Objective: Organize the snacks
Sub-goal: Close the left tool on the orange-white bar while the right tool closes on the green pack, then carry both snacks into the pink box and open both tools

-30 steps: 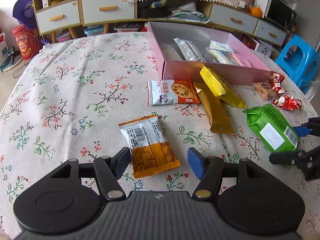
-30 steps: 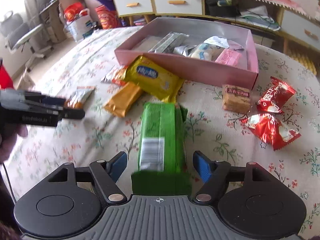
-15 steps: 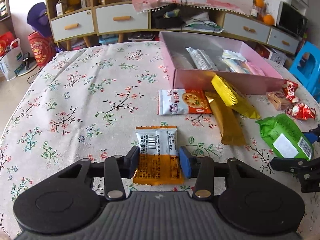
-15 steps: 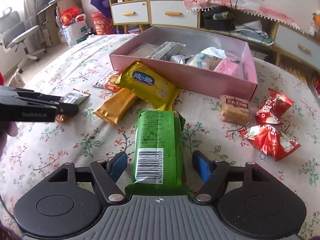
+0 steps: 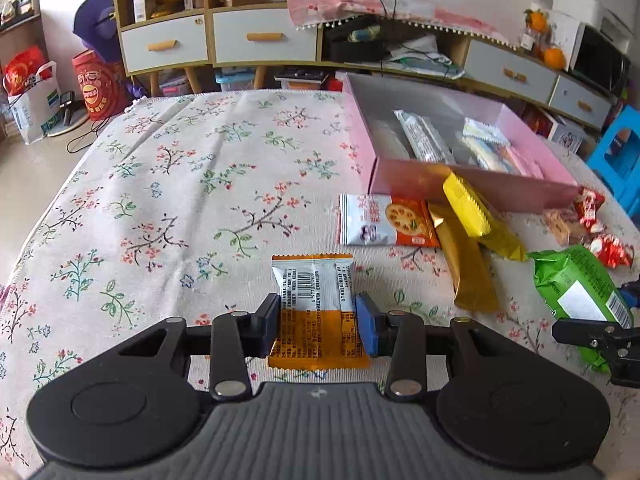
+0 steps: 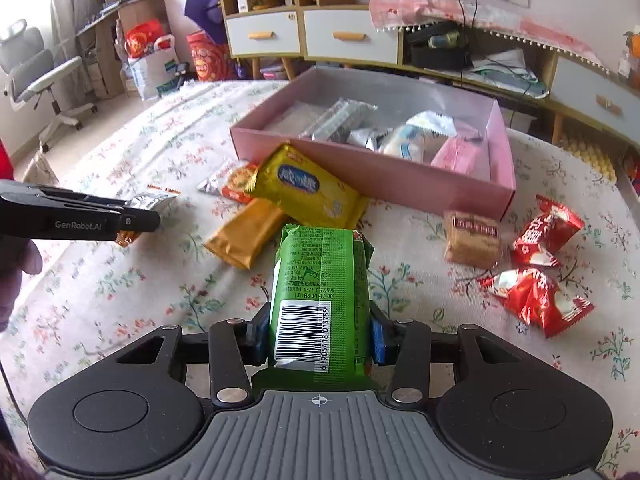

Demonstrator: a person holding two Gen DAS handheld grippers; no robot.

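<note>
Since a second ago both sets of jaws have come in from standing wide apart on either side of their packets. The orange-and-white packet (image 5: pixel 316 312), which lay askew before, now sits square between the pads of the left hand-held gripper (image 5: pixel 317 326).

The tabletop (image 5: pixel 168 200) wears a floral cloth. On its far right side stands the pink box (image 6: pixel 372 178), open-topped, with several wrapped snacks already lying inside. Against its near wall leans the yellow packet (image 6: pixel 304 186), partly over the gold bar (image 6: pixel 244 236) and the biscuit packet (image 5: pixel 386 220). The green packet (image 6: pixel 320 300) lies lengthwise, barcode end nearest the camera, between the pads of the right hand-held gripper (image 6: pixel 320 336); the jaws are closing and both pads press its sides. To its right lie a small tan packet (image 6: pixel 472 240) and two red packets (image 6: pixel 536 296), apart from the box.

The left hand-held gripper is closed narrow on the orange-and-white packet, both pads touching its edges.
</note>
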